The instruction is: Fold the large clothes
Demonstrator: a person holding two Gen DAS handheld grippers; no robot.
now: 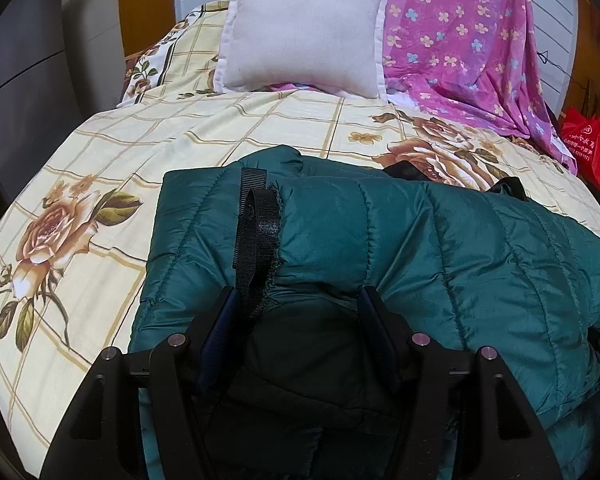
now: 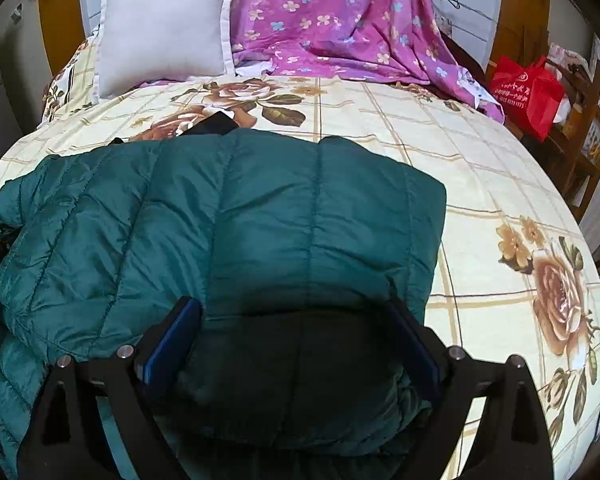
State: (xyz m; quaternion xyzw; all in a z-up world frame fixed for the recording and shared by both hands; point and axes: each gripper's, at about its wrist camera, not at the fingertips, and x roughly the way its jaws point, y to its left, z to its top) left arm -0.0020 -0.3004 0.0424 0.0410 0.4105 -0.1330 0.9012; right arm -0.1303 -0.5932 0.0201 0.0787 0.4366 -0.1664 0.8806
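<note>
The teal quilted jacket (image 1: 440, 248) was laid folded on the floral bedsheet (image 1: 80, 168), its near edge lodged between the spread jaws of the left gripper (image 1: 298, 304) and right gripper (image 2: 296, 312), seemingly for another fold.

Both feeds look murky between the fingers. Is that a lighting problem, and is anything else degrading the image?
Left wrist view: the green jacket goes near-black in shadow at the left gripper; bed sheet well lit, edges bowed by fisheye. Right wrist view: same dark patch at the right gripper; the jacket's sheen shows mild glare; corners vignetted.
</note>
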